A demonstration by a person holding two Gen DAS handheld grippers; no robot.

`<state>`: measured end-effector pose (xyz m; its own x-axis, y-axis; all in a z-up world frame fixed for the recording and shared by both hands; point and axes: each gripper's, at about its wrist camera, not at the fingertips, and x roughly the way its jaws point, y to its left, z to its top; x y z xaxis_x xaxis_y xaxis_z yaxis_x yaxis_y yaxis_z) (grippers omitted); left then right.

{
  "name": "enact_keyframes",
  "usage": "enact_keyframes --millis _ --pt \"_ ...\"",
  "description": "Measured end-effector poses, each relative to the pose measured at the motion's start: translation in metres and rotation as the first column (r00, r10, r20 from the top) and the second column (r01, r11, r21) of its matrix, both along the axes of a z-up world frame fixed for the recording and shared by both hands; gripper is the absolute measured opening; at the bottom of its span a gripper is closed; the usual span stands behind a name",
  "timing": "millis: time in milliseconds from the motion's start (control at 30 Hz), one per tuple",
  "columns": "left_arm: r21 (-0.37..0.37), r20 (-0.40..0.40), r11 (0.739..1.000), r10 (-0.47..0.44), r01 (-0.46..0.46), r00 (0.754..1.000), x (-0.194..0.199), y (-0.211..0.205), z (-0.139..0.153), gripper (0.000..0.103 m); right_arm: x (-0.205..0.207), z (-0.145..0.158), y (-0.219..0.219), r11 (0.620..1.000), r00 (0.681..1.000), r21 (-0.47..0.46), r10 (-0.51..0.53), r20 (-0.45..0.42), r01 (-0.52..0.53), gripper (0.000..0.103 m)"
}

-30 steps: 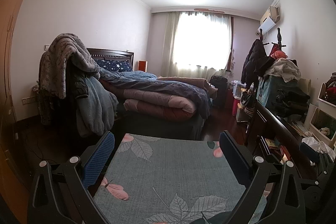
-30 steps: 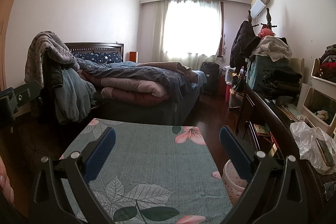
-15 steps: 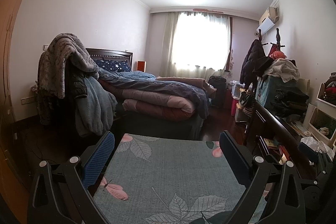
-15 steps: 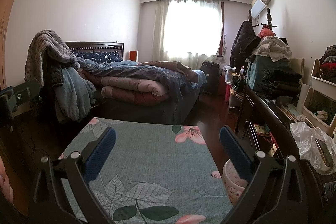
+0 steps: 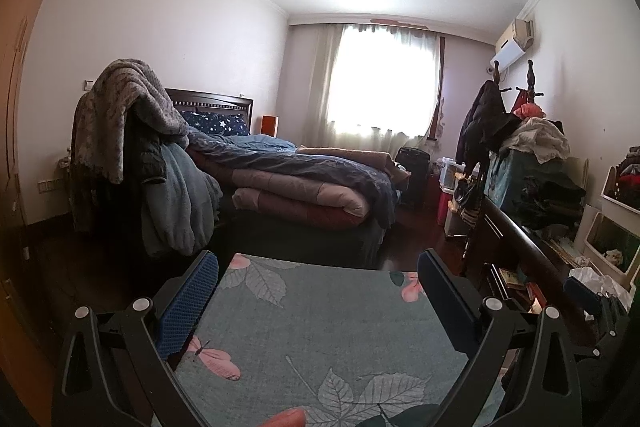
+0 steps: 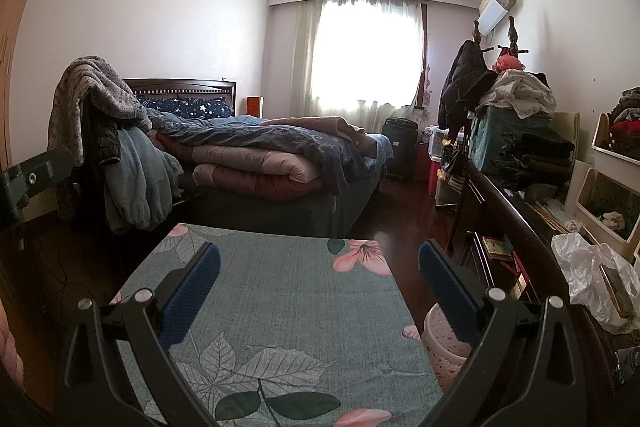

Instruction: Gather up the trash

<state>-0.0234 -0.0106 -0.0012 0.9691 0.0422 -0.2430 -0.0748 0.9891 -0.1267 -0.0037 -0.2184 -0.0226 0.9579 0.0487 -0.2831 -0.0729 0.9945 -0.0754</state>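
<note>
Both grippers hover side by side over a table with a teal flowered cloth (image 5: 320, 327) (image 6: 280, 307). My left gripper (image 5: 318, 259) is open, with nothing between its blue pads (image 5: 188, 303). My right gripper (image 6: 319, 251) is open and empty too. A white, pink-speckled bin (image 6: 440, 343) stands on the floor at the table's right edge, partly behind the right finger. A crumpled clear plastic bag (image 6: 588, 267) (image 5: 596, 279) lies on the dark dresser to the right. No loose trash shows on the cloth.
A bed (image 6: 280, 163) piled with quilts stands beyond the table. Clothes hang over a chair (image 5: 132, 147) on the left. The dark dresser (image 6: 500, 211) along the right wall carries clothes and white bins. A strip of dark floor (image 6: 404, 203) runs between bed and dresser.
Both views have drifted only slightly. The grippers stay open and nothing on the table has moved.
</note>
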Motion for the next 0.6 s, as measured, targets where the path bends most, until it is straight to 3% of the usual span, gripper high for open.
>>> enact_keyframes --millis 600 --pt "0.015 0.000 1.000 -0.001 0.001 1.000 -0.0016 -0.0001 -0.0008 0.099 -0.0006 -0.0006 -0.0002 1.000 1.000 -0.002 0.002 0.000 -0.002 0.100"
